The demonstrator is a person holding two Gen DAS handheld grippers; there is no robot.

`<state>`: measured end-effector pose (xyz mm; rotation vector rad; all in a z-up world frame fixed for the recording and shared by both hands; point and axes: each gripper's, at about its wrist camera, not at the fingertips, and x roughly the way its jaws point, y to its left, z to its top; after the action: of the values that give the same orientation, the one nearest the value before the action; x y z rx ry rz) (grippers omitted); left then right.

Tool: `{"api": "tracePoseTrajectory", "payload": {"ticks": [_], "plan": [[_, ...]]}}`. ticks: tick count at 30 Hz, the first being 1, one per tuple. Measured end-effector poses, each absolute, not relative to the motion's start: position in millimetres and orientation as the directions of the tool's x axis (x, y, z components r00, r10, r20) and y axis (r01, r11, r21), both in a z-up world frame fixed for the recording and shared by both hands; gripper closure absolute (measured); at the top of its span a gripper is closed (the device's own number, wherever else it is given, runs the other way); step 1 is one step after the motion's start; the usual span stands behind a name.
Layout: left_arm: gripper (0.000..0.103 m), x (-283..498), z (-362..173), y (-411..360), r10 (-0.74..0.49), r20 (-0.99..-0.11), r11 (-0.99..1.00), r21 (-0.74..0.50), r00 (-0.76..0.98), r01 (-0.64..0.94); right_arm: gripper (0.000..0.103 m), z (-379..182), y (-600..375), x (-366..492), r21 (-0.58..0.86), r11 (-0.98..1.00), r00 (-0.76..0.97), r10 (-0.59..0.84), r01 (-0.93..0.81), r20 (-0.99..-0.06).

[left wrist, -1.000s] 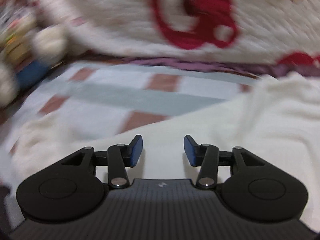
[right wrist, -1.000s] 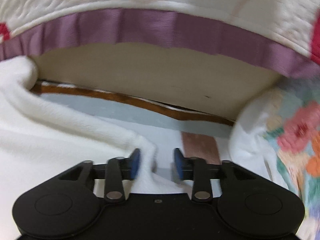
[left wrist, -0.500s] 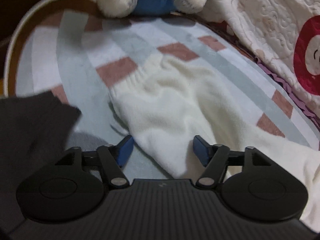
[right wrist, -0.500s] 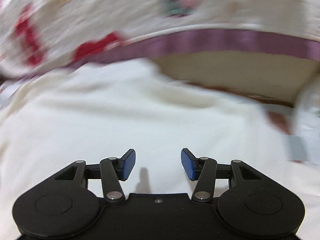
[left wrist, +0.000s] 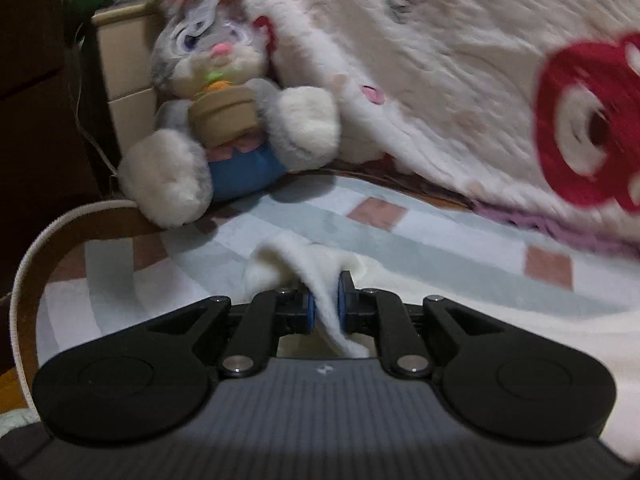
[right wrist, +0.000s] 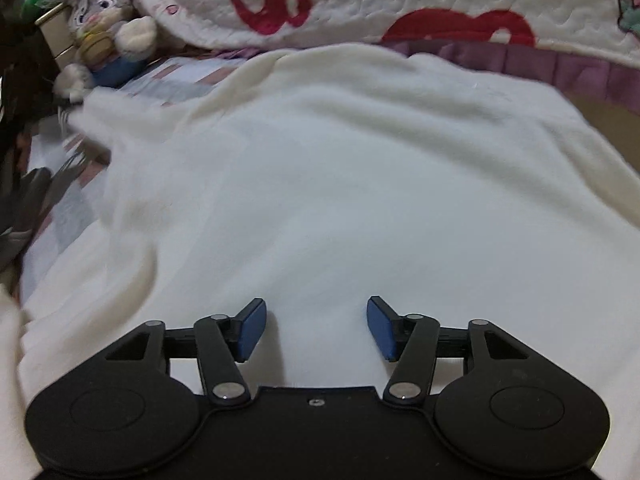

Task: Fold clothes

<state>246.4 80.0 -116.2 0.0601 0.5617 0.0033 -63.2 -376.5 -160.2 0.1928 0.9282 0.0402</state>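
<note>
**Left claw pinching the fleece, right claw spreading above it**

We see the left claw (left wrist: 325, 304) clamped tight on a raised fold of the cream fleece garment (left wrist: 308, 268), its blue pads (left wrist: 307, 312) pressing the fabric from both sides so that a ridge of cloth stands up between them and a tail of it hangs down toward the claw's body. From that pinch the garment runs off to the right along the bed. Under it we make out a checked bed cover (left wrist: 400, 236) in pale blue, white and brown squares. Beyond the cover, a grey plush rabbit (left wrist: 224, 120) sits upright against a pale cabinet (left wrist: 124, 80), and a quilted blanket (left wrist: 460, 60) with red motifs drapes down on the right.

The right claw (right wrist: 316, 332) hangs over the broad middle of the same garment (right wrist: 360, 184) with its jaws opening; nothing lies between the pads (right wrist: 252, 332), which stand clear above the cloth. In this view the garment spreads across most of the bed, one sleeve reaching toward the far left near the rabbit (right wrist: 104, 32). The quilt (right wrist: 400, 0) lies behind it, with its purple border (right wrist: 560, 68) at the garment's far edge.
</note>
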Motion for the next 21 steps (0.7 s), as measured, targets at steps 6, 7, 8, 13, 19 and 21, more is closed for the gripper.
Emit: {"api": "tracePoseTrajectory", "payload": {"ticks": [6,7,8,13,19,21], "plan": [[0.088,258,-160,81,0.115,-0.657,0.992,0.115,0.745,-0.051,0.037,-157,-373,-85,0.213,0.976,0.589,0.147,0.045,-0.795],[0.078,251,-160,79,0.1,-0.665,0.994,0.101,0.74,-0.043,0.037,-155,-374,-88,0.221,0.974,0.576,0.156,0.044,-0.803],[0.072,242,-156,74,0.078,-0.667,0.995,0.094,0.741,-0.021,0.037,-152,-376,-95,0.224,0.973,0.567,0.16,0.045,-0.808],[0.027,194,-132,54,-0.018,-0.609,0.982,0.139,0.793,0.13,0.039,-133,-409,-154,0.267,0.945,0.63,0.09,0.192,-0.772],[0.027,150,-107,26,-0.152,-0.704,0.969,0.031,0.694,0.244,0.039,-92,-406,-170,0.377,0.91,0.727,0.14,0.174,-0.673],[0.027,132,-98,5,-0.233,-0.734,0.934,0.014,0.637,0.358,0.039,-88,-400,-175,0.442,0.885,0.735,0.202,0.146,-0.647]]}}
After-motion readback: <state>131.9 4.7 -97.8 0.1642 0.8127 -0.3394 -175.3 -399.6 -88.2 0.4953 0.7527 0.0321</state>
